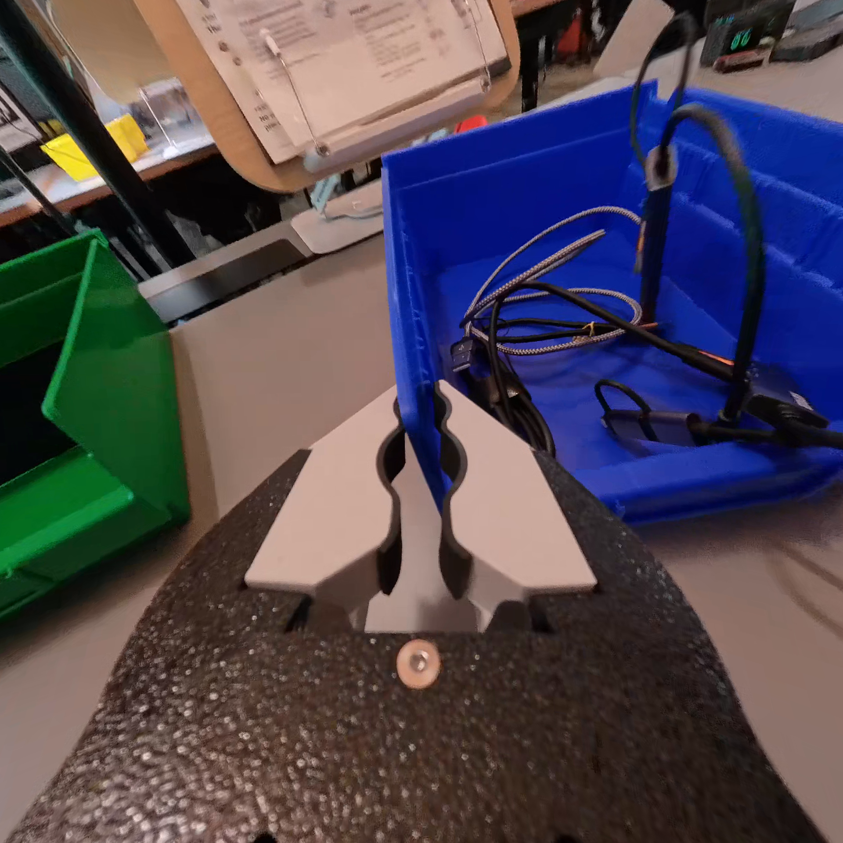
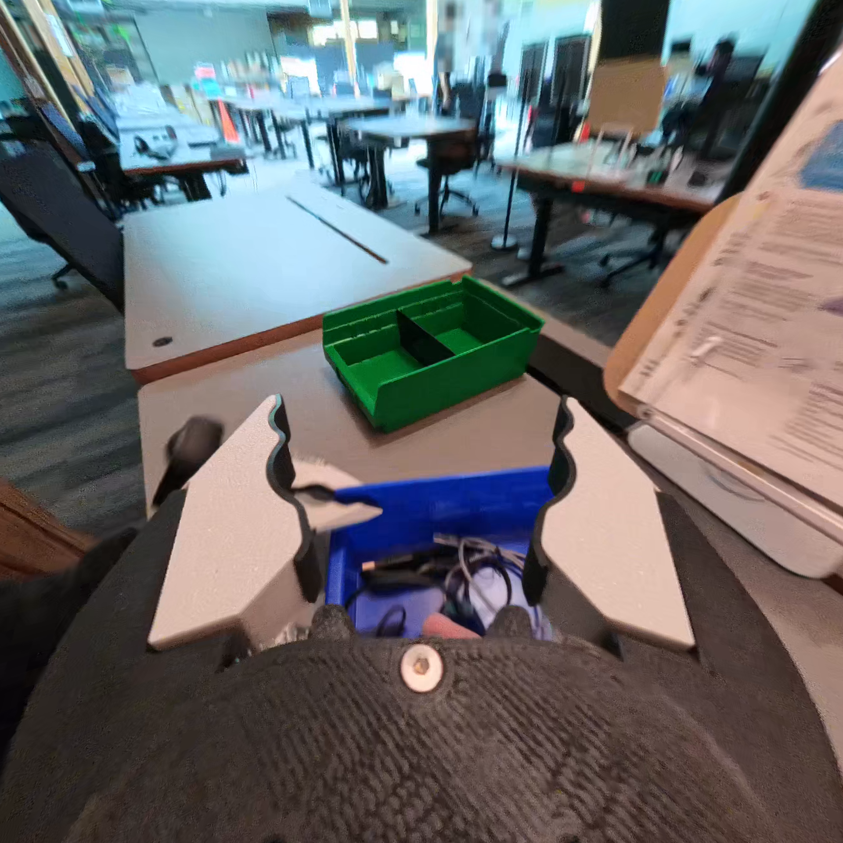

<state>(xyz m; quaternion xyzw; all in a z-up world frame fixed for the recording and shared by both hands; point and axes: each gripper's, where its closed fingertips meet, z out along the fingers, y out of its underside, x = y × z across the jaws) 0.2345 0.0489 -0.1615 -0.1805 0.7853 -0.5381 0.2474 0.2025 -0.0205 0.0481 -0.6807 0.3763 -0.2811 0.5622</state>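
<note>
Blue bin wall clamped: left hand-held gripper | right hand-held gripper agape

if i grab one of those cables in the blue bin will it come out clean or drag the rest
Probably drags others: the cables lie looped and crossed in the blue bin. They look floppy, so a lifted one likely sags. The light-looking bin might shift, though the left gripper clamps its wall.

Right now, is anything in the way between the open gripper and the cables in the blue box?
Nothing visible. The right gripper hangs open over the blue bin, cables uncovered below. The left gripper pinches the bin's wall, off to one side.
</note>
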